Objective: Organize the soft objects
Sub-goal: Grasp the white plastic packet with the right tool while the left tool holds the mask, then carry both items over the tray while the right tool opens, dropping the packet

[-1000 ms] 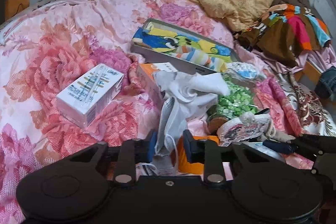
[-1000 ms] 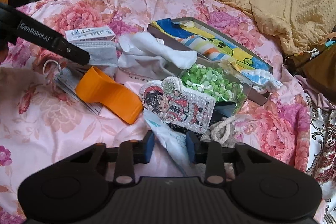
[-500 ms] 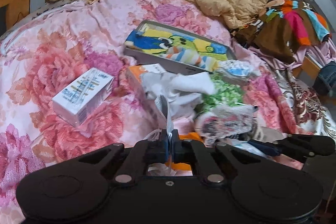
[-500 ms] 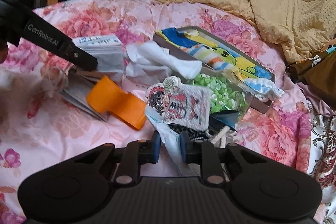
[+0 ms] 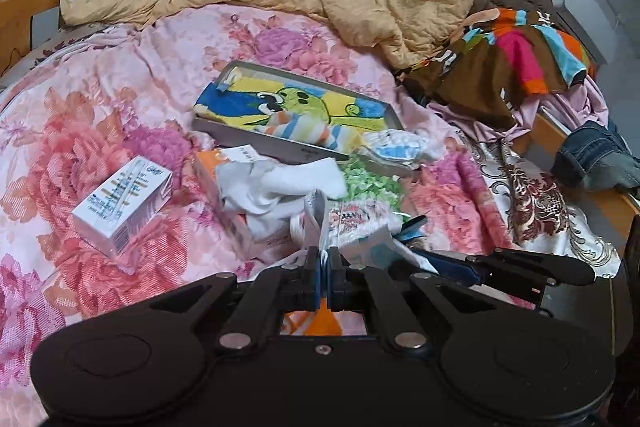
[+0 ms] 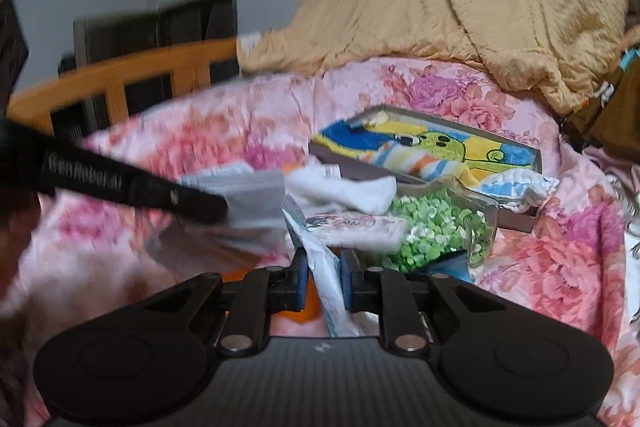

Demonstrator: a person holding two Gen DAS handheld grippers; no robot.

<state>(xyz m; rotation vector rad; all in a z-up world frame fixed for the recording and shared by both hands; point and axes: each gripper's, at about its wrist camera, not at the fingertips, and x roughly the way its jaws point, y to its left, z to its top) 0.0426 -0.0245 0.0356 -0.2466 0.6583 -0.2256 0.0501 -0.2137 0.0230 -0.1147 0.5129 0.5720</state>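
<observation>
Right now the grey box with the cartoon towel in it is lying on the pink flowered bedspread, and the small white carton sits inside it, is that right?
Not quite. The small white carton lies outside the grey box, well apart from it, directly on the pink flowered bedspread. The left wrist view shows this. The cartoon towel is in the box, and the box does lie on the bedspread.

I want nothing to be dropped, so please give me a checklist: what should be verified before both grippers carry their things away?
1. Left gripper jaws shut on the face mask: ok.
2. Right gripper jaws closing, white packet between them: ok.
3. Mask free of whatever lies beneath it: cannot tell.
4. Cartoon pouch off the packet: cannot tell, blurred.
5. Grey box open: ok.
6. Grippers apart from each other: ok.
</observation>
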